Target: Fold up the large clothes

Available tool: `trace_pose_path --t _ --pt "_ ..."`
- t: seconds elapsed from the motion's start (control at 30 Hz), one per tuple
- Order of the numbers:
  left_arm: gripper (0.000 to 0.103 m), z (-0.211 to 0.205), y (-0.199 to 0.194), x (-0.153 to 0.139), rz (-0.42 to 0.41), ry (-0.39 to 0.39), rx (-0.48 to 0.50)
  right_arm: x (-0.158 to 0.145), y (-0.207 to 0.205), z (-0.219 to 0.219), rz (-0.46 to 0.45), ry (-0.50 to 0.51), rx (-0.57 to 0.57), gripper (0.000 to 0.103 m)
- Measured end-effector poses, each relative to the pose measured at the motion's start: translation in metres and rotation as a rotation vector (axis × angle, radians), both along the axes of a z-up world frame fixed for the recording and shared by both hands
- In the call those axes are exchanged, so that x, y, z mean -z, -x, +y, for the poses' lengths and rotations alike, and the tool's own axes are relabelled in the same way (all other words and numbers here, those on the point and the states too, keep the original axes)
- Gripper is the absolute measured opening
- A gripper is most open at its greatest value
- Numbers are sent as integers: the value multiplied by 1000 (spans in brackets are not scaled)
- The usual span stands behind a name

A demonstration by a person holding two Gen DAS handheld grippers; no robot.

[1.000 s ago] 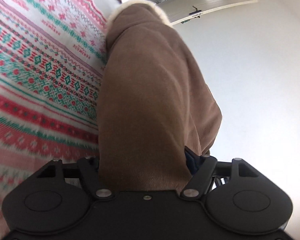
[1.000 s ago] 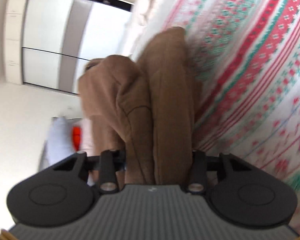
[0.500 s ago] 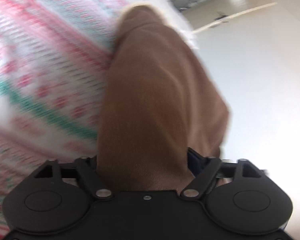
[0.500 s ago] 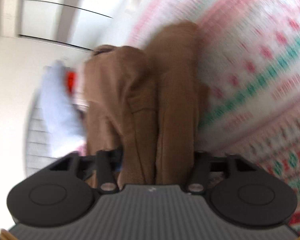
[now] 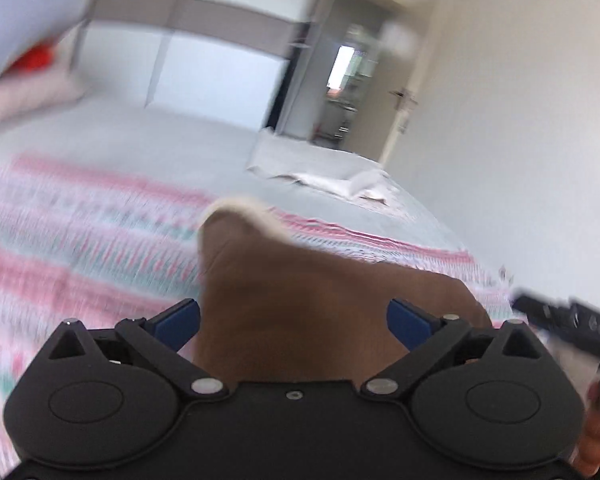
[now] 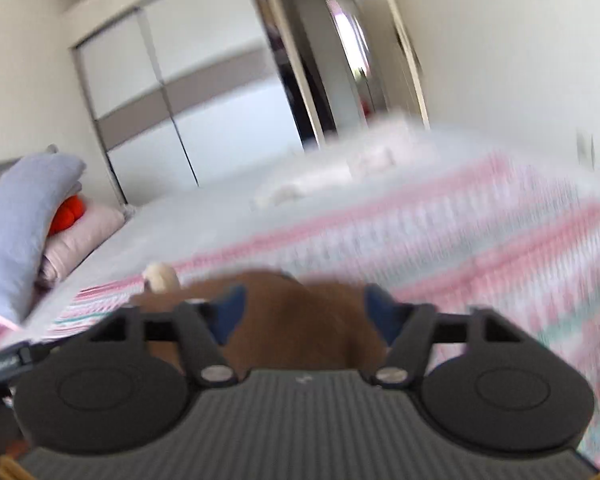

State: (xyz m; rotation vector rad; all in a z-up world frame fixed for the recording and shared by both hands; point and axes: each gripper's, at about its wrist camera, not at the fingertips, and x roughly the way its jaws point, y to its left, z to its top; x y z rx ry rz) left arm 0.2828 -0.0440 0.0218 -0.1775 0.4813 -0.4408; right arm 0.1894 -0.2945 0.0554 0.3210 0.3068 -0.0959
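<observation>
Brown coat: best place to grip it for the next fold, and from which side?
My call: the near edge of the brown coat, coming in low from the front edge of the bed, one corner per gripper. It lies bunched on the patterned blanket, cream-trimmed end pointing away. The left gripper and right gripper already straddle that edge, fingers apart.

brown coat (image 5: 292, 304) lowered flat, both tongs opened
</observation>
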Motion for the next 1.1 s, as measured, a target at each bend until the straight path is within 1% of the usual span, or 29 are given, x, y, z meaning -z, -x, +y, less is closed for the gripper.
trace_pose_path --t 0.03,0.07,0.1,0.13,0.17,0.2,0.3,0.33,0.4,0.43,0.5,0.53,0.63,0.7,0.77,0.8,0.9,0.93,1.0,1.03,1.07,1.1 --pt "96 -9 -9 0 -24 -38 21 0 -5 9 -33 21 -16 42" --pt "87 -17 -18 -1 -37 -72 54 2 -12 15 -51 28 -30 38" --pt "78 -22 -26 0 -39 -99 82 5 -20 18 -60 25 -36 36" --pt "73 -26 -35 0 -35 -125 106 9 -31 20 -63 19 -33 34" --pt "63 -32 -44 3 -24 -151 129 13 -40 19 -49 17 -23 33" --pt "57 -39 -58 9 -11 -179 139 15 -56 9 -27 12 -6 32" --pt "55 -53 -89 32 13 -239 147 36 -72 -5 49 -3 31 32" --pt "55 -58 -96 36 8 -260 143 47 -75 -10 76 -14 36 32" --pt "55 -65 -101 46 -28 -316 129 65 -82 -19 114 -47 46 32" --pt "56 -70 -108 54 -44 -360 112 76 -87 -18 133 -60 49 32" --pt "56 -78 -116 71 -63 -444 77 80 -90 -21 157 -90 42 32" --pt "56 -83 -120 76 -61 -458 66 80 -91 -20 165 -98 42 32" --pt "56 -82 -123 75 -58 -467 66 85 -98 -19 199 -77 54 32" --pt "57 -83 -125 73 -53 -470 64 93 -105 -24 223 -98 54 32" --pt "57 -83 -121 65 -64 -475 64 94 -107 -26 234 -105 52 32" --pt "58 -81 -117 57 -70 -468 58 92 -106 -24 237 -90 51 32" --pt "56 -69 -100 29 -37 -376 37 75 -97 -19 238 -55 47 35" --pt "56 -64 -91 21 -34 -357 42 68 -91 -18 227 -62 36 41" --pt "57 -56 -72 11 -30 -334 48 53 -79 -14 222 -51 5 42" --pt "58 -52 -62 8 -15 -325 48 46 -72 -10 225 -29 -4 42" --pt "66 -46 -51 5 0 -304 49 39 -64 -6 225 -6 -15 42" --pt "68 -41 -40 4 12 -275 49 32 -55 -3 218 10 -31 42"
